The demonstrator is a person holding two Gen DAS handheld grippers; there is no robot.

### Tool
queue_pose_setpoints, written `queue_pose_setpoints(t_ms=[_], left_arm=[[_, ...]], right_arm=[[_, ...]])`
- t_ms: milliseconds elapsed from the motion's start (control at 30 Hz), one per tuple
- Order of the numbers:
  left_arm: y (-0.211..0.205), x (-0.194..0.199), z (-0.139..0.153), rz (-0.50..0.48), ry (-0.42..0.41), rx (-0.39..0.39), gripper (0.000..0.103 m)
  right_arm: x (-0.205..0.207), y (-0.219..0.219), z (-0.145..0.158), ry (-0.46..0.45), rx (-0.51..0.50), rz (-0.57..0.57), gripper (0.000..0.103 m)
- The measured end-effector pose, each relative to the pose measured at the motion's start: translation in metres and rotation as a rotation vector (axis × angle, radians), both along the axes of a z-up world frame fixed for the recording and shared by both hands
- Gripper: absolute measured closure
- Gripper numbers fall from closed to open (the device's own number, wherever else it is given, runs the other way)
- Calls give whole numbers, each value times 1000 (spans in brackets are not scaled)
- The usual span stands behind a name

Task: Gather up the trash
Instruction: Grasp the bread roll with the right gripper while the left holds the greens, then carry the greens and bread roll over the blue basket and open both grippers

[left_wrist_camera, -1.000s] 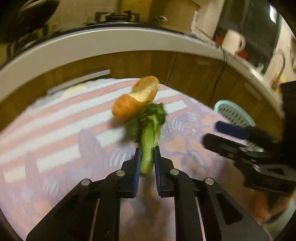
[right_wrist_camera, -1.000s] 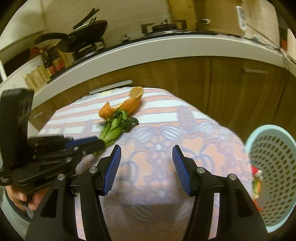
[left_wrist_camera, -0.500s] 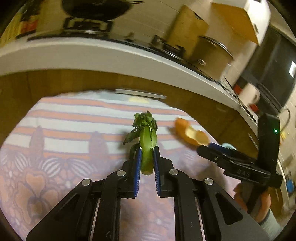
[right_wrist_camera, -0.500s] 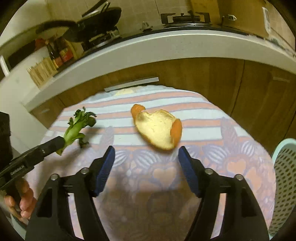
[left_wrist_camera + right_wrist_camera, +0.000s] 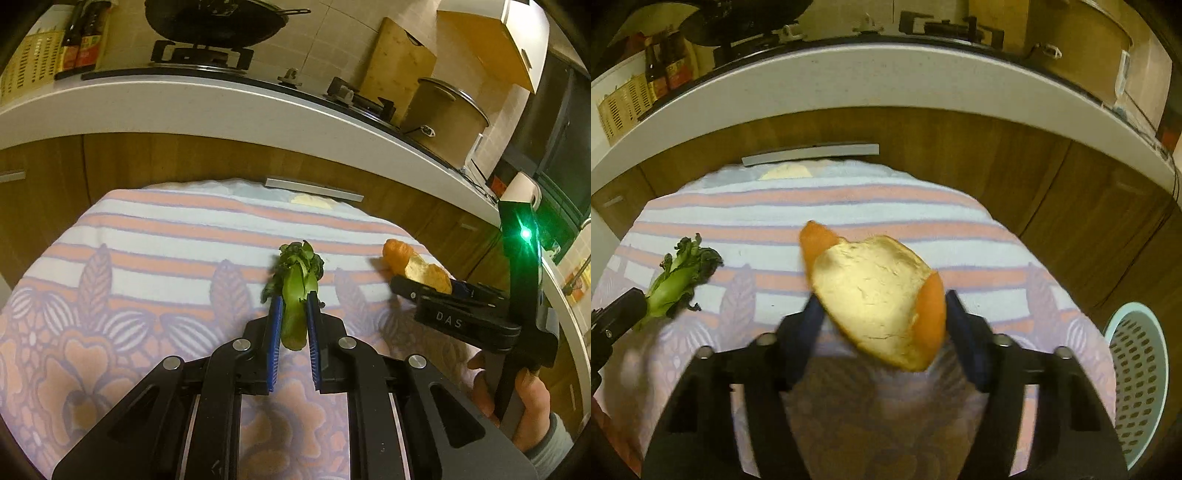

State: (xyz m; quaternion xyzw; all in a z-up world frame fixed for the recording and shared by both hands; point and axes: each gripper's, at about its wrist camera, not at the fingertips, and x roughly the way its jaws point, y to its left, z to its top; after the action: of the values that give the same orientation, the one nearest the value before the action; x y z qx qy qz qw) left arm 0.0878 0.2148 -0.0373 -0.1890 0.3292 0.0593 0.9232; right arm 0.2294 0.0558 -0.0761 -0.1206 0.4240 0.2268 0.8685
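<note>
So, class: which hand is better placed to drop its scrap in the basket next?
Probably right. The basket sits just beside the right gripper, closing around the peel; the left gripper, holding the greens, is farther off.

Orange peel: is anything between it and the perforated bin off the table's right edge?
Nothing visible. The orange peel sits between the closing right claw, and only bare patterned tablecloth lies between it and the pale bin beside the table's edge.
</note>
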Motion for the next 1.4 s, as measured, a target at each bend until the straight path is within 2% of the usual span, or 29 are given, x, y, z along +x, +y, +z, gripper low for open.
queue_pose_setpoints(t_ms=[67, 133, 200, 500, 700, 867, 1133, 1400], left_arm=[[-2, -1, 0, -3, -7, -8, 91], [-3, -7, 3, -19, -38, -43, 91], [-4, -8, 8, -47, -66, -87, 92], [-34, -14, 36, -137, -128, -146, 92], [-70, -16, 58, -205, -161, -146, 92], [-91, -11, 77, -231, -176, -113, 92], [-156, 18, 106, -349, -198, -69, 92], [-240, 70, 96, -472, -155, -69, 92]], right_arm=[[-4, -4, 4, -11, 25, 13, 75], [-8, -12, 11, -7, 57, 23, 81], [-13, -21, 17, 0, 89, 26, 82], [-47, -77, 52, -66, 156, 27, 82], [-67, -125, 58, -91, 179, -8, 82], [-74, -163, 66, -109, 221, -55, 82], [-73, -224, 73, -161, 222, -157, 82], [-62, -278, 63, -167, 194, -254, 82]])
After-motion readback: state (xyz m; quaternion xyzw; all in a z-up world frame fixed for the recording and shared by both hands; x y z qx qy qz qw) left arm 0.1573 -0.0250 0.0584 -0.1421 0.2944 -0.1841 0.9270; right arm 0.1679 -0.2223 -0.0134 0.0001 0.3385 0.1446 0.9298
